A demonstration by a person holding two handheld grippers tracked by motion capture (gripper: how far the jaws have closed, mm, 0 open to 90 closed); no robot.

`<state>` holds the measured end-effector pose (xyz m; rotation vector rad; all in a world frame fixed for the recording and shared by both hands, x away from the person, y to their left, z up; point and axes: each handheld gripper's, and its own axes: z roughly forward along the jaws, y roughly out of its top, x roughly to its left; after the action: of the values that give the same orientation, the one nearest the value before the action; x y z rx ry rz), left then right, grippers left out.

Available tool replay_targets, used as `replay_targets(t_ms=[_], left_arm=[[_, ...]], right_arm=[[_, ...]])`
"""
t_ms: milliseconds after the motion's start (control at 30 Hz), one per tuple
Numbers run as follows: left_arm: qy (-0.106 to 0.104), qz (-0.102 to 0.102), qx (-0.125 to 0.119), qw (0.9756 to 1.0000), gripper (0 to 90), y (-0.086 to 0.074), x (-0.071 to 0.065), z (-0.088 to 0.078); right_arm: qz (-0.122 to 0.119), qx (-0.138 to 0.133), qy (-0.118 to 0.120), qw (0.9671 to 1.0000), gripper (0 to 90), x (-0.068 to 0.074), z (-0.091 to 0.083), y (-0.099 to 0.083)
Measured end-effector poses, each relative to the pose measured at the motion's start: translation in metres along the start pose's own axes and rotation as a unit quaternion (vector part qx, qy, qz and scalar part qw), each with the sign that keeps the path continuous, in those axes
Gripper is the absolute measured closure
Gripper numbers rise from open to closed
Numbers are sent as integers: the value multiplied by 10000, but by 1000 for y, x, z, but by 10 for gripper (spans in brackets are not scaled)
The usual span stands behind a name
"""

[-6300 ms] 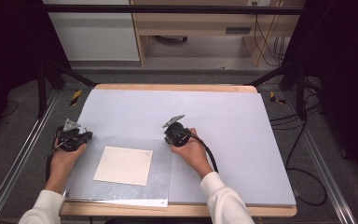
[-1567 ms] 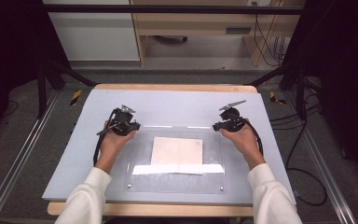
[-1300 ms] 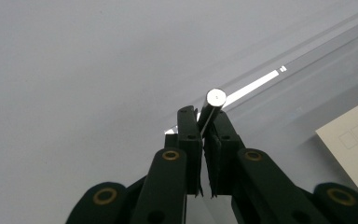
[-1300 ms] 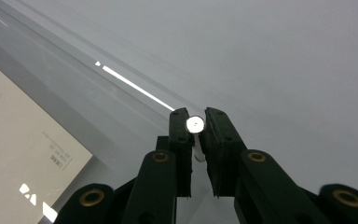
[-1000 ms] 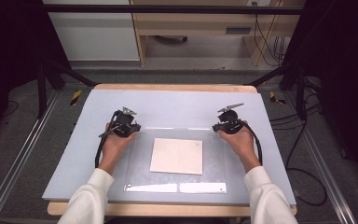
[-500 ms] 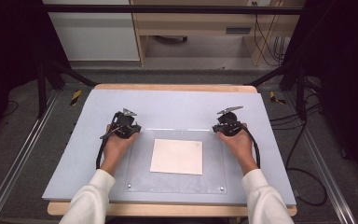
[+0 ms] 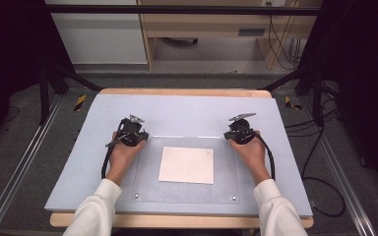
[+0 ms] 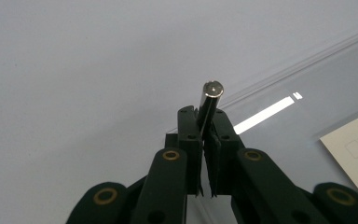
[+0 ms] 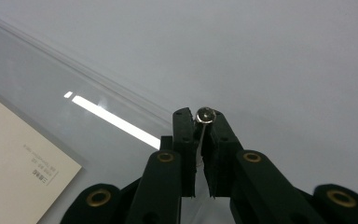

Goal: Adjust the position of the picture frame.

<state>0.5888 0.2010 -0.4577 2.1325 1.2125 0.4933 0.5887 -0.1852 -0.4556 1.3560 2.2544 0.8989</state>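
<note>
A clear acrylic plate [image 7: 187, 192] lies on the pale mat over a cream sheet of paper [image 7: 187, 164]. Small metal pegs stand at its corners. My left gripper [image 7: 138, 136] is at the plate's far left corner. In the left gripper view, the left gripper [image 8: 204, 116] is shut on a metal peg [image 8: 212, 91], with the paper [image 8: 354, 154] to the right. My right gripper [image 7: 235, 135] is at the far right corner. In the right gripper view, the right gripper [image 9: 204, 119] is shut on a metal peg [image 9: 205, 114], and the paper [image 9: 18, 158] lies to the left.
The pale blue-grey mat [image 7: 187, 108] covers a wooden table [image 7: 177, 221]. Two more pegs [image 7: 137, 196] mark the plate's near corners. Metal rails [image 7: 24, 162] run along both sides of the table. Cables [image 7: 325, 187] lie on the floor to the right.
The bright glare strip along the plate's near edge has gone and the plate now lies flat over the paper. Both hands have stayed at the far corners.
</note>
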Motion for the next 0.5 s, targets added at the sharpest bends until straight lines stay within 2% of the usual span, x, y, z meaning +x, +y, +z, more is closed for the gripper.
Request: replay_targets(t_ms=[300, 400, 467, 500], left_arm=[[15, -20, -29, 10000, 847, -1, 0, 0], [43, -93, -87, 9999, 846, -2, -1, 1], [32, -178, -190, 9997, 836, -4, -1, 0], [26, -260, -331, 9991, 821, -4, -1, -2]], right_arm=[[30, -102, -21, 9999, 846, 0, 2, -4], [24, -136, -22, 9999, 841, 0, 2, -4], [49, -181, -94, 9998, 799, 1, 2, -5], [80, -217, -128, 9996, 757, 1, 1, -6]])
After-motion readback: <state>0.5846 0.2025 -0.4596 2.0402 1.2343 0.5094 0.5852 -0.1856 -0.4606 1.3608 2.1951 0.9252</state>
